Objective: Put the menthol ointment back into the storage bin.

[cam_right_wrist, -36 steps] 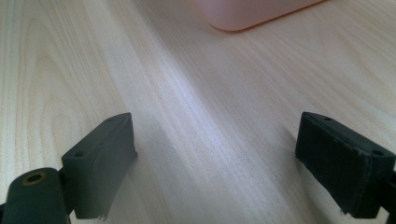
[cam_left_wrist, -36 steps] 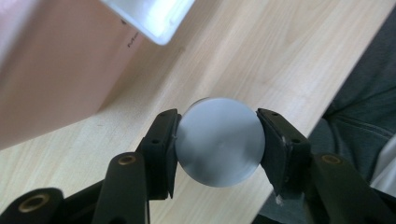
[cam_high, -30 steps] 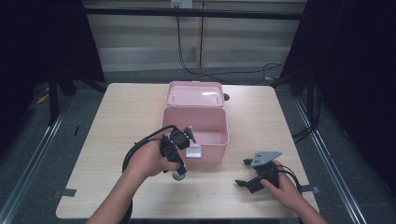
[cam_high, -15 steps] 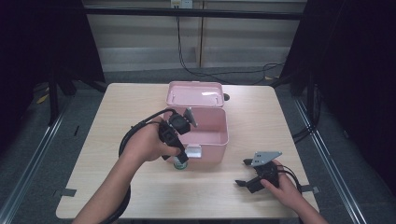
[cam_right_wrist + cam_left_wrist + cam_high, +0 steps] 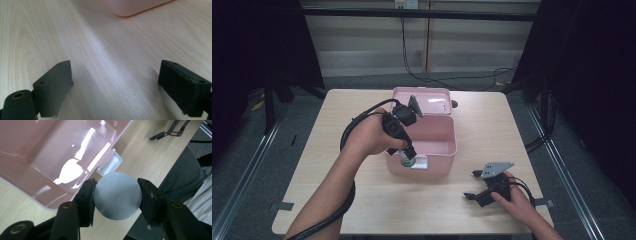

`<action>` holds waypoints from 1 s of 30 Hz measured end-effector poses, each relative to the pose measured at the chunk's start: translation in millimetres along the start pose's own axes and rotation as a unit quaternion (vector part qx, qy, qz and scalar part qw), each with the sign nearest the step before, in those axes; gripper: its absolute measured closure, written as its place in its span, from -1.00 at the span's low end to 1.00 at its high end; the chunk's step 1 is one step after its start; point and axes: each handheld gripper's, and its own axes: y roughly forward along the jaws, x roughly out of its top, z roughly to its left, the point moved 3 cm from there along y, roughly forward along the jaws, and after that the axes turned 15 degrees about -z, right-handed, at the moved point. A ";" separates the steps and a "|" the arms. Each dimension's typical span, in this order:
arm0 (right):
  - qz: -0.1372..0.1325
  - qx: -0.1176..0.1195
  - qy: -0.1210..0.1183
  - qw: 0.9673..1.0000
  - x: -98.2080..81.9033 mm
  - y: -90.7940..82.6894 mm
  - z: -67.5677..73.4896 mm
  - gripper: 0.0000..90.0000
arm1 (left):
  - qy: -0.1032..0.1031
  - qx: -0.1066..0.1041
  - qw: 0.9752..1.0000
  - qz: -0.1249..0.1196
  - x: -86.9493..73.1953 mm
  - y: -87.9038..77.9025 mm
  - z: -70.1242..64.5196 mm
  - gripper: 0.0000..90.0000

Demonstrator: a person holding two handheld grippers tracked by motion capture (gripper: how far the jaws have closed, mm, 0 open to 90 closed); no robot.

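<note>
Clamping a round grey-capped container (image 5: pixel 117 196) between its jaws, the left gripper (image 5: pixel 406 152) holds it above the front rim of the open pink plastic box (image 5: pixel 447 150). The right gripper (image 5: pixel 475 196) rests spread open on the pale wooden table (image 5: pixel 337 125), well apart.

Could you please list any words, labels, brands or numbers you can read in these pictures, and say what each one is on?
No text can be read.
Container with the plain grey lid, held in the left gripper: its green part may bear a label, too small and blurred to read.
Pink box: no print visible.
</note>
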 end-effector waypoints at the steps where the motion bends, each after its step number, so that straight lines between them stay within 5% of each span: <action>1: 0.000 0.000 0.000 1.000 0.0 0.0 0.0 -0.75 | -0.001 0.008 1.000 -0.001 3.0 -0.7 2.4 0.13; 16: 0.000 0.000 0.000 1.000 0.0 0.0 0.0 -0.75 | -0.026 0.035 0.999 -0.009 29.3 -4.8 28.6 0.13; 30: 0.002 0.002 0.003 1.000 -0.1 -0.1 0.4 -0.75 | -0.081 0.089 0.992 -0.027 40.3 17.9 61.5 0.13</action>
